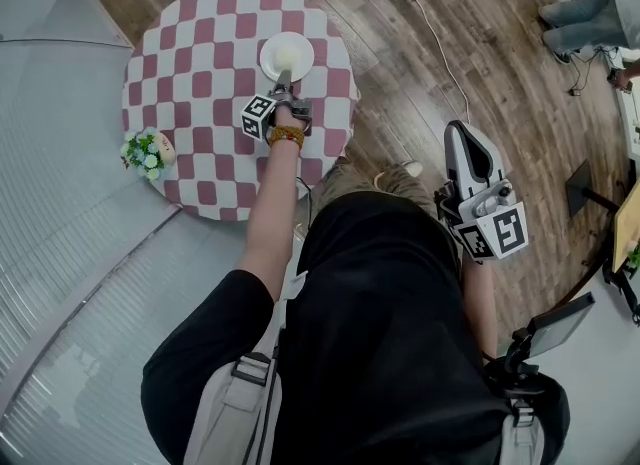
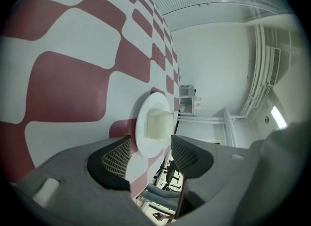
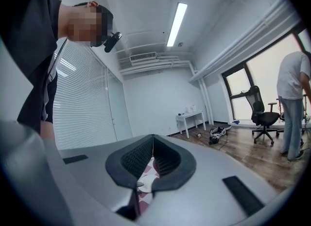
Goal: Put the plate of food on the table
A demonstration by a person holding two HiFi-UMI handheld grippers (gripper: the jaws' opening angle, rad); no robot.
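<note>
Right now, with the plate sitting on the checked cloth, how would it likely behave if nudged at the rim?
The plate looks rigid and glossy, probably ceramic, so it should move as one stiff piece. On the tablecloth it would likely drag rather than glide. The pale block on it seems unsecured, so it may slide.
</note>
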